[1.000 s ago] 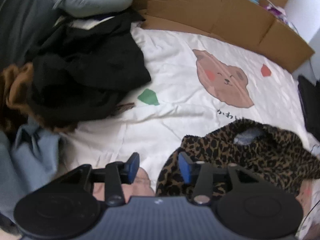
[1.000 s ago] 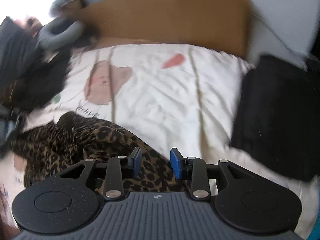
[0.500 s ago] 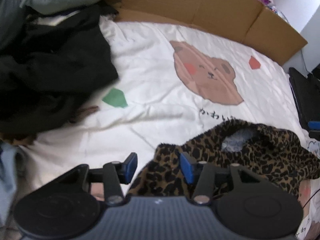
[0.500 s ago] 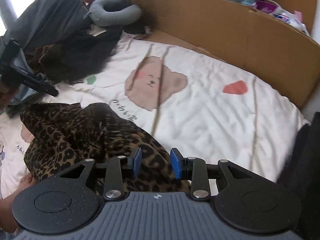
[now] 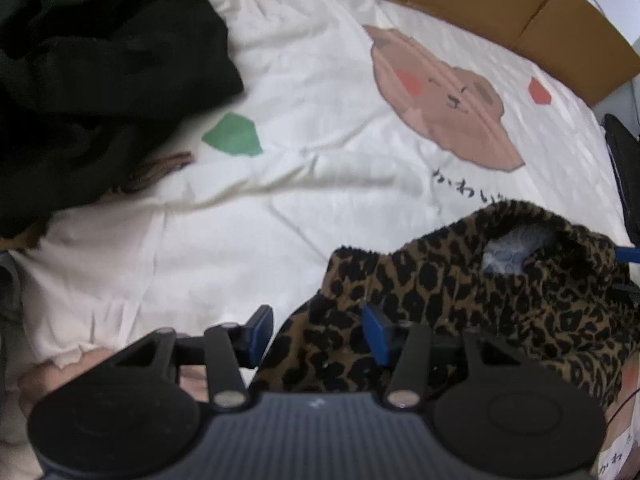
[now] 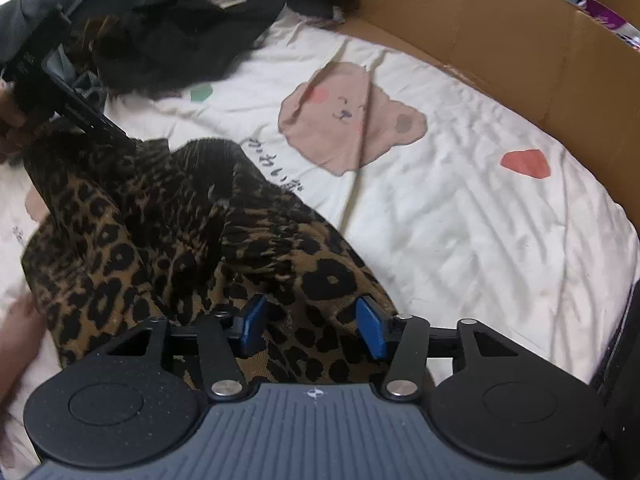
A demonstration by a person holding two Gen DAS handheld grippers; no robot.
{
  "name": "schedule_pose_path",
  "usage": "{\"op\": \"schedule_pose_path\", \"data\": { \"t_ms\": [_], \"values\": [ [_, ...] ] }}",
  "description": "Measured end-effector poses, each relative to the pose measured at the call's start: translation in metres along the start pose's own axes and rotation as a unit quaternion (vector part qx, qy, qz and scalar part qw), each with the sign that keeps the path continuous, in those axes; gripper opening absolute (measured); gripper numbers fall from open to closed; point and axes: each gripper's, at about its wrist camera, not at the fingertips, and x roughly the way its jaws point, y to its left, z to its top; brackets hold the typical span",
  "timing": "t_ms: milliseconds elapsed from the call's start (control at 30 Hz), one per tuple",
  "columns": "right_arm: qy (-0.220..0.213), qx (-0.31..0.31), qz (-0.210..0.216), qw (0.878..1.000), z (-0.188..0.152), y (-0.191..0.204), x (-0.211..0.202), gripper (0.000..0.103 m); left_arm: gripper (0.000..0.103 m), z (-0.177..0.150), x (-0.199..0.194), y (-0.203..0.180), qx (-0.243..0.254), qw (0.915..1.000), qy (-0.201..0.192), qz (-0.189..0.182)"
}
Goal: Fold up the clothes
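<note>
Looking down your left gripper [image 5: 318, 334], you find its jaws parted, gripping nothing, with the near hem of the leopard-print garment [image 5: 500, 292] between them; the crumpled cloth stretches away toward two o'clock across the white bear-print sheet [image 5: 320, 120]. Your right gripper [image 6: 310, 326], jaws opening and unclenched, straddles the opposite end, the garment running toward ten o'clock. Both hands sit equally near.

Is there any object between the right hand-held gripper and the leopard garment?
Nothing visible does. The right hand-held gripper already straddles the leopard garment; its jaws are opening, and the fabric lies between them on the white bedsheet.
</note>
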Motion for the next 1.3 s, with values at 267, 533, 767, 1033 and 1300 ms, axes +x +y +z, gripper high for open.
{"op": "schedule_pose_path", "data": {
  "t_ms": [267,533,767,1033,1300],
  "values": [
    [-0.013,0.007,-0.019,1.0,0.019,-0.011,0.017,0.058,0.041,-0.007,0.01,0.004,-0.001,0.9994,0.017,-0.031],
    [-0.034,0.022,-0.014,0.999,0.034,-0.028,0.022,0.048,0.008,-0.009,0.007,0.002,0.011,0.999,-0.006,-0.042],
    [-0.048,0.039,-0.005,0.998,0.041,-0.04,0.024,0.01,0.005,0.006,-0.017,0.008,0.0,0.9963,-0.079,-0.035],
    [-0.052,0.081,-0.006,0.995,0.059,-0.064,0.032,0.007,0.005,0.026,-0.018,0.013,-0.015,0.9916,-0.125,-0.03],
    [-0.022,0.116,-0.007,0.993,0.071,-0.087,0.069,0.007,0.013,0.026,0.02,0.018,-0.021,0.9981,-0.057,-0.008]
  ]
}}
